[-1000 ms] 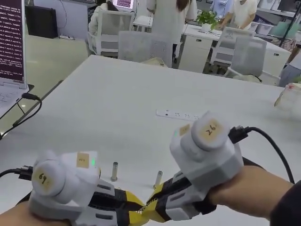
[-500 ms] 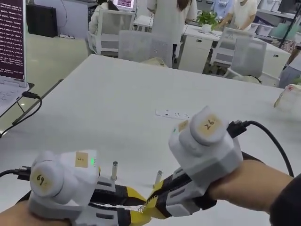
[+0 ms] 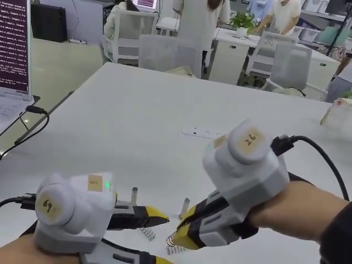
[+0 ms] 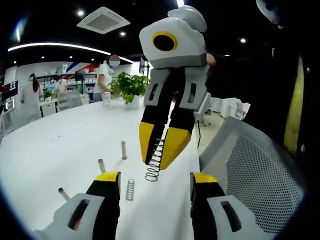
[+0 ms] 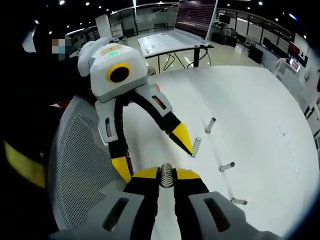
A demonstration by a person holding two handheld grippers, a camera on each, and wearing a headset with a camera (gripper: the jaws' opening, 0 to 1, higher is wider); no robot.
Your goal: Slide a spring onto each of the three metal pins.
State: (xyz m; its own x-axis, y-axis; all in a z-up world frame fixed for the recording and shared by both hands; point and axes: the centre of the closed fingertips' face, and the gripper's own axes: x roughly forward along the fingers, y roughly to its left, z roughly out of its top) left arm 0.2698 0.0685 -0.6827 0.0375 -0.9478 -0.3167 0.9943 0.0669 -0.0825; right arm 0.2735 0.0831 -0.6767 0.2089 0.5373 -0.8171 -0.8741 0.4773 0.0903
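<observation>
A big white table takes up most of the head view. Behind its far edge stand grey mesh chairs, with people further back in the room. An open laptop with a purple screen sits at the left edge, and a black cable runs from it. Down near the person, the two tools face each other over the table. The right hand-held gripper has its jaws pulled in narrow, and they pinch a held spring near its top end. This spring hangs down past the yellow tips, and its bottom end is close to the table. The left hand-held gripper has its jaws spread wide with nothing between them. A white power strip lies flat further out on the table, well apart from both tools. Three small metal pins stand up in a row: a first pin, a second pin and a third pin. All three are bare, with no spring on them. A loose spring lies on the table near the pins, just beside the tip of one left jaw.
</observation>
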